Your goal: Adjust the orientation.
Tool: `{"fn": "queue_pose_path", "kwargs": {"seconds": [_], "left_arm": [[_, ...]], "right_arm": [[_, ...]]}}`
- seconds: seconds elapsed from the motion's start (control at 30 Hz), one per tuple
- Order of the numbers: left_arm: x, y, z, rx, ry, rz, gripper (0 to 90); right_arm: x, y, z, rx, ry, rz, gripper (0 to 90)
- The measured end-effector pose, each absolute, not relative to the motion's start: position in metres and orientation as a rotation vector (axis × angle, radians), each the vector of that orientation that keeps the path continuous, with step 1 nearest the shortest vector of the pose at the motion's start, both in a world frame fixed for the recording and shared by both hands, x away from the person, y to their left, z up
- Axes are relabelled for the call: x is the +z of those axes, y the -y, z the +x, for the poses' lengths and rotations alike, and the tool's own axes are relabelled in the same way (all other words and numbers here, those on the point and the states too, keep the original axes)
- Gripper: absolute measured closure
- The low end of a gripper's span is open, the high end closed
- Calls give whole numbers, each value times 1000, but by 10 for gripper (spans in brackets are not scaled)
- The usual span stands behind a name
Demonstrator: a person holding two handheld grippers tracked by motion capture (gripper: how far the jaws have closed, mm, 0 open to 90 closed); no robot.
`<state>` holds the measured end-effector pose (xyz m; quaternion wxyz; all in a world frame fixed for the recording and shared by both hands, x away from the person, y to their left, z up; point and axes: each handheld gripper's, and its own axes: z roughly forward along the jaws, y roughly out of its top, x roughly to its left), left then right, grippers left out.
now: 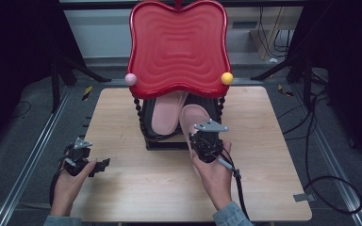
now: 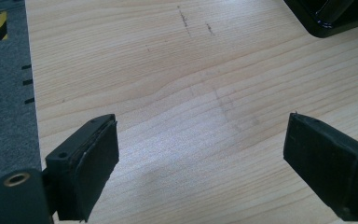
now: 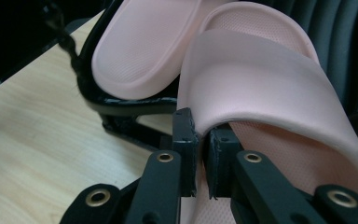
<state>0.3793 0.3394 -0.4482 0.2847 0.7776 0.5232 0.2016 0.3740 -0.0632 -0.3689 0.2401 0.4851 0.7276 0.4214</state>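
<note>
Pink slipper [image 3: 261,84]: we find it at the front edge of the black rack [image 3: 126,105], beside its twin [image 3: 144,46], strap clamped in the right hand-held gripper [image 3: 200,154]. We note the left hand-held gripper [image 2: 200,154] with jaws apart over bare bench [image 2: 177,70].

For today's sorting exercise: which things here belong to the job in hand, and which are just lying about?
In the job:
- pink slipper pinched at its strap
- right gripper, shut on it
- second pink slipper
- black rack holding them

Lying about:
- red apple-shaped tray
- left gripper, open over the table
</note>
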Motion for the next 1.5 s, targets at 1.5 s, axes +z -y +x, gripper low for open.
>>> {"fn": "queue_pose_path", "kwargs": {"seconds": [1.5], "left_arm": [[-453,-335,381,518,-1387,2096,100]], "right_arm": [[-357,30,447,1107,-1857,1328,828]]}}
